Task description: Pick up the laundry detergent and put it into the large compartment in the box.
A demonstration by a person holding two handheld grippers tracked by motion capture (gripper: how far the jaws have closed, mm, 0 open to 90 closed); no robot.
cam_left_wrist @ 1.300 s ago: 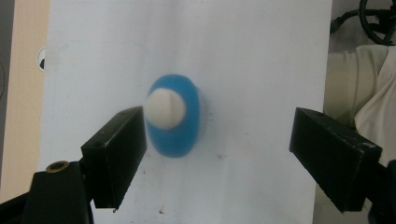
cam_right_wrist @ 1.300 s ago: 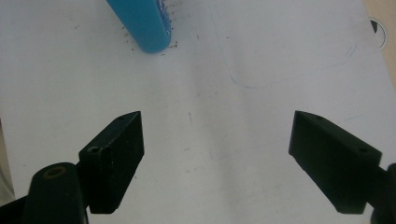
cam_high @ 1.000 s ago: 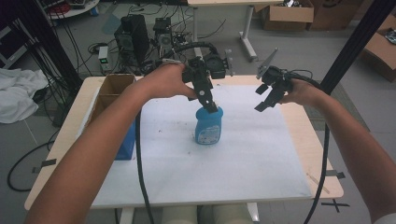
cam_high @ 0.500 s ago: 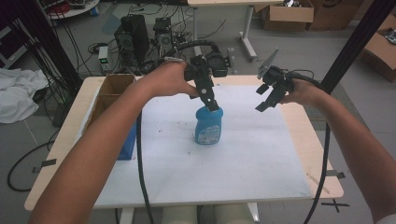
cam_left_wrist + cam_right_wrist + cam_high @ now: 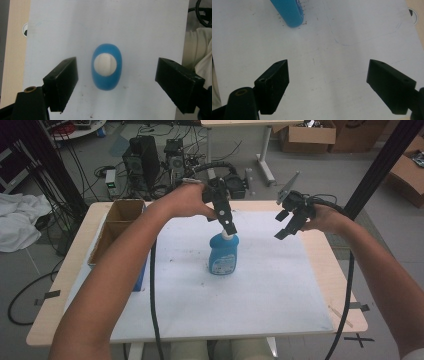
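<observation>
Blue bottle point(image 5: 223, 254) with a white cap point(image 5: 105, 64) upright on the white sheet point(image 5: 260, 290) covering the table point(image 5: 320, 252), roughly at the middle of the sheet and a little toward the far edge. Label on the bottle's near face, too small to read.

Left gripper point(image 5: 229, 227) directly above the cap, pointing down, jaws spread wide in the left gripper view point(image 5: 116, 82) with the cap centred between them and clear gaps on both sides; touching nothing. From the high view alone, tips just over or at the cap, contact not certain.

Right gripper point(image 5: 285, 226) in the air near the far right part of the table, well apart from the bottle, jaws likewise wide apart and empty point(image 5: 327, 85); bare sheet with faint pen marks below it, bottle's base at the upper left of that view point(image 5: 288, 12).

Open cardboard box point(image 5: 117, 227) along the left edge of the table, a blue object point(image 5: 142, 276) against its near right side, mostly hidden by the left forearm point(image 5: 120, 270). Specks of dirt on the sheet around the bottle
</observation>
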